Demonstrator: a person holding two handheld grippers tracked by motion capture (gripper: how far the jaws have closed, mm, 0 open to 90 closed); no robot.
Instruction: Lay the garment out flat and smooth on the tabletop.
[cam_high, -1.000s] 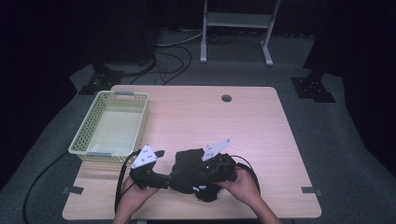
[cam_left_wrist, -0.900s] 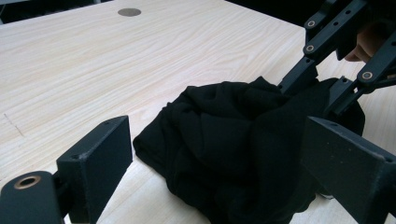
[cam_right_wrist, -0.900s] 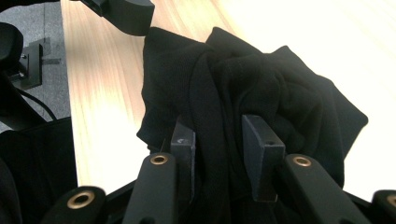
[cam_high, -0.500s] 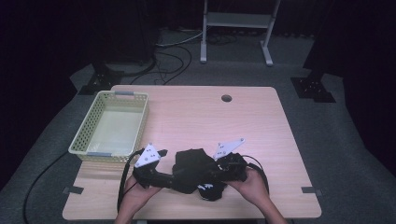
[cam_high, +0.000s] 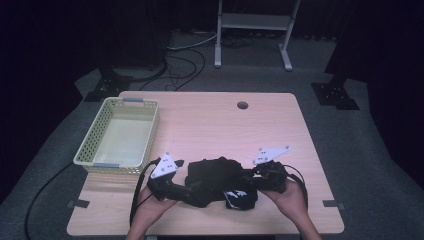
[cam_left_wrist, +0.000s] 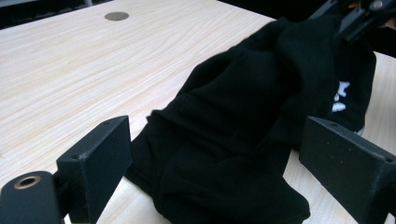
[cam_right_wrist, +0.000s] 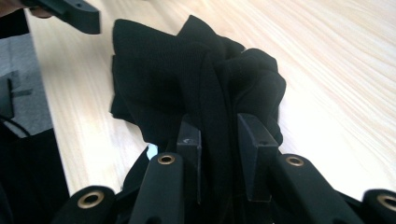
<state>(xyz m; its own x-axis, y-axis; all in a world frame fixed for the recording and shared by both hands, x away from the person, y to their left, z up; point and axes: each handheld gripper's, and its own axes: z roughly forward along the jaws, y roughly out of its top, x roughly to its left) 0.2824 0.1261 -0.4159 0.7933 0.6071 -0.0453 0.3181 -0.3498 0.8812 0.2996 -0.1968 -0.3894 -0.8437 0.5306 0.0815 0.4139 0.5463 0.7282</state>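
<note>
A pale wooden surface (cam_high: 210, 125) stands in a dark room. Soft crumpled black cloth (cam_high: 220, 180) lies near its front edge. The right gripper (cam_right_wrist: 219, 140) pinches it; the left gripper (cam_left_wrist: 210, 168) gapes wide around it.

left gripper (cam_high: 192, 192): spread wide | right gripper (cam_high: 250, 179): clamped on cloth (cam_high: 220, 177)

Garment (cam_high: 220, 177) at table's (cam_high: 210, 125) near edge — between both grippers, basket (cam_high: 120, 135) behind-left

Dark studio: floor cables (cam_high: 185, 62), stand (cam_high: 252, 30)
</note>
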